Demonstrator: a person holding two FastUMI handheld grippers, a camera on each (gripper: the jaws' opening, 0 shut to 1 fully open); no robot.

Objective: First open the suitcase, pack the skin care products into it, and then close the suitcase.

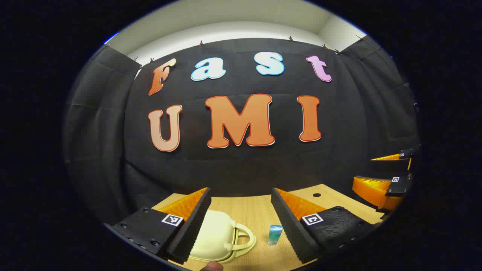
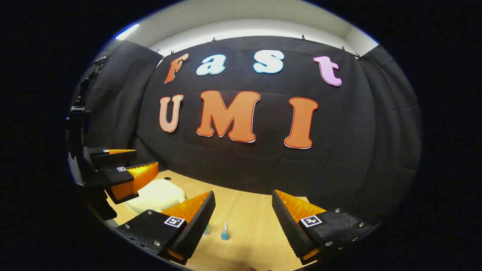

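A small cream suitcase [image 1: 216,237] lies shut on the wooden table [image 1: 248,210], its handle facing right, just beyond and below my left gripper [image 1: 240,190]. That gripper is open and holds nothing. A small blue-capped bottle [image 1: 275,234] stands upright to the right of the handle. In the right gripper view, my right gripper [image 2: 243,192] is open and holds nothing, above a small bottle with a pointed cap [image 2: 225,231]. A second bottle [image 2: 206,229] is half hidden behind its left finger. The suitcase [image 2: 158,195] lies to the left, under the left gripper [image 2: 147,158].
The right gripper [image 1: 363,169] hangs open at the far right of the left gripper view. A round hole [image 1: 316,195] sits in the tabletop near the back right. The black cloth wall stands close behind the table's far edge [image 2: 241,190].
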